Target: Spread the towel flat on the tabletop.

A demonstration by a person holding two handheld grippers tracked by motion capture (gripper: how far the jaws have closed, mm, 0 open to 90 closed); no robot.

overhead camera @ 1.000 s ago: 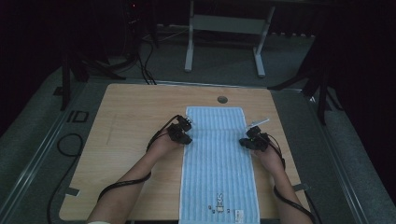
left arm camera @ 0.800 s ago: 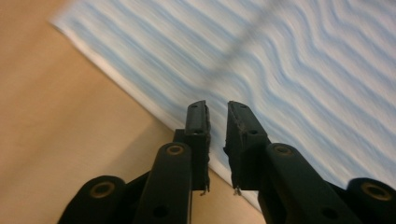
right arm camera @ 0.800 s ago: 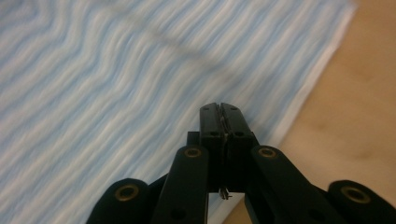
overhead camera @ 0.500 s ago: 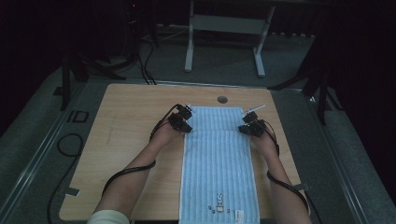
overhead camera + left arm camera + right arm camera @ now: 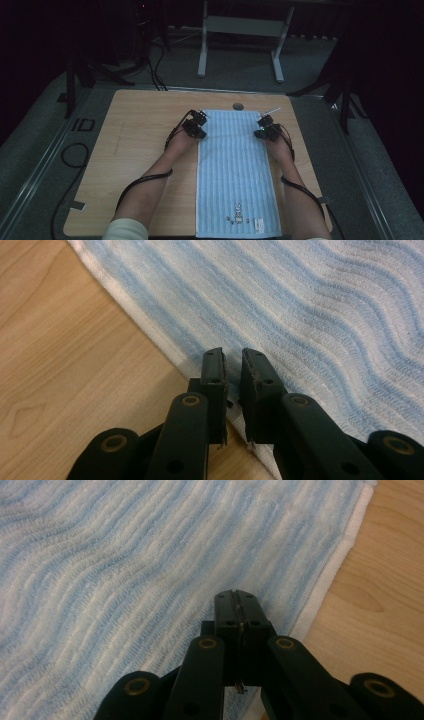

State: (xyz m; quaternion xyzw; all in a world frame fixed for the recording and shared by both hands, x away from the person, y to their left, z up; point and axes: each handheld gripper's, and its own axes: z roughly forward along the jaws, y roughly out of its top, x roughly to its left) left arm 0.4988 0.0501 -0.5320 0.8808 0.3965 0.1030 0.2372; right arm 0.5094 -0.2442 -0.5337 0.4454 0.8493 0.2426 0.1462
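A light blue striped towel [image 5: 235, 170] lies flat and lengthwise on the wooden table [image 5: 140, 130], with a small rabbit motif [image 5: 238, 210] near its close end. My left gripper [image 5: 201, 117] is at the towel's left edge near the far corner. In the left gripper view the towel [image 5: 325, 300] runs under my left gripper [image 5: 232, 357]; its jaws stand all but closed, a thin slit between them, nothing in it. My right gripper [image 5: 264, 121] is at the right edge. In the right gripper view my right gripper [image 5: 235, 594] hangs over the towel [image 5: 125, 555], pads pressed together and empty.
A small round hole [image 5: 238, 106] sits in the tabletop just past the towel's far end. Bare wood [image 5: 75, 350] lies left of the towel, and a narrower strip [image 5: 385, 605] lies to its right. A metal stand [image 5: 240, 30] and cables [image 5: 75, 155] are on the floor around the table.
Both hands have slid away from the person along the towel's long edges, toward its far corners. The towel itself has stayed flat.
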